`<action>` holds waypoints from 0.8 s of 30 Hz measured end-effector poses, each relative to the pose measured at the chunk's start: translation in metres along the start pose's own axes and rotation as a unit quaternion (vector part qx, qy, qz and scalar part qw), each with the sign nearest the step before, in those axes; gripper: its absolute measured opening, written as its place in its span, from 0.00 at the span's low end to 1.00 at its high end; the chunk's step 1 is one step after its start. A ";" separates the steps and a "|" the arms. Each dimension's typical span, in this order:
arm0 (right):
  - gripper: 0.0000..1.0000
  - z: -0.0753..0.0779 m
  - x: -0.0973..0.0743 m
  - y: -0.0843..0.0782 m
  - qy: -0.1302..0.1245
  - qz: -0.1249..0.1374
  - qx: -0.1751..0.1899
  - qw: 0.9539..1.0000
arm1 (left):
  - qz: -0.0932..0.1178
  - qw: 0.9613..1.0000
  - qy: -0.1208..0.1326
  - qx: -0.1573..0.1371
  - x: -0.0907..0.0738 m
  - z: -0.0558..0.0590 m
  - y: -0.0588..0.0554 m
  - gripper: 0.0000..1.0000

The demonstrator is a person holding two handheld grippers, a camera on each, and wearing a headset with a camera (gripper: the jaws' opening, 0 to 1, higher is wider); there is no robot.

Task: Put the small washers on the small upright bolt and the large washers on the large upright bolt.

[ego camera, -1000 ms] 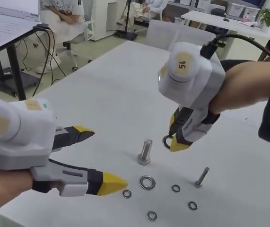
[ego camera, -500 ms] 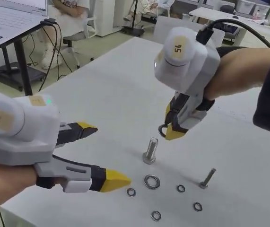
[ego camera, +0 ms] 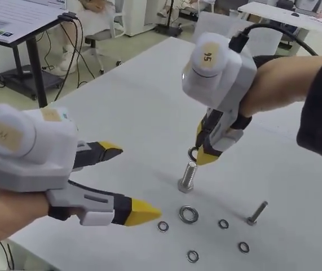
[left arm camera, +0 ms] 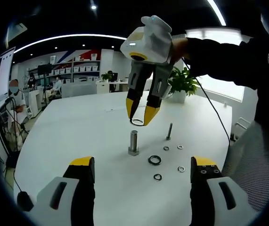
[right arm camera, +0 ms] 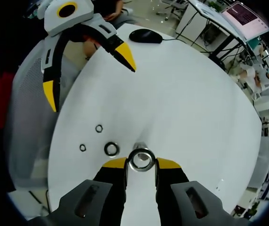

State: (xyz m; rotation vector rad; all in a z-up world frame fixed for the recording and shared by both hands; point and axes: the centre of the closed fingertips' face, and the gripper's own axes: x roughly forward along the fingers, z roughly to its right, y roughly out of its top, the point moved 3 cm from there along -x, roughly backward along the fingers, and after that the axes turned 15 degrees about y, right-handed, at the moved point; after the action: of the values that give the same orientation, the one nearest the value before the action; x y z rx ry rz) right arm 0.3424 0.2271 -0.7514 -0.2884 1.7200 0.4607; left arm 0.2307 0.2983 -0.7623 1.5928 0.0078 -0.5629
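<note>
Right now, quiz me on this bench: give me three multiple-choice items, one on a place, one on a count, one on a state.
1. Where is the large washer in the right hand-held gripper, relative to the large bolt?
A. Resting around its base
B. Held just above its top
C. Far off to its side

2. How many small washers lie on the table?
A. Two
B. Seven
C. Four

3. How does the left hand-held gripper stand?
A. Open, holding nothing
B. Shut on a small washer
C. Shut, holding nothing

Answers: 1 B, the ring hangs between the yellow tips right over the bolt's top; 2 C, four small rings can be counted lying flat on the white top; 3 A, its jaws are wide apart with nothing between them.
</note>
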 end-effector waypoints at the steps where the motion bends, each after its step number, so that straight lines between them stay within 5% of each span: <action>1: 0.23 0.001 0.001 -0.001 0.003 -0.001 0.001 1.000 | 0.000 1.000 0.000 0.000 0.000 0.000 0.000 0.83; 24: 0.23 0.013 0.023 -0.011 0.023 -0.013 0.005 1.000 | -0.005 1.000 0.005 -0.001 0.007 -0.002 0.000 0.83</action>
State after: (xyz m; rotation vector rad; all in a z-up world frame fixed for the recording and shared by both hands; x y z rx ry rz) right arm 0.3544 0.2246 -0.7772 -0.3155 1.7611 0.4286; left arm 0.2376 0.2977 -0.7647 1.5936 0.0232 -0.5620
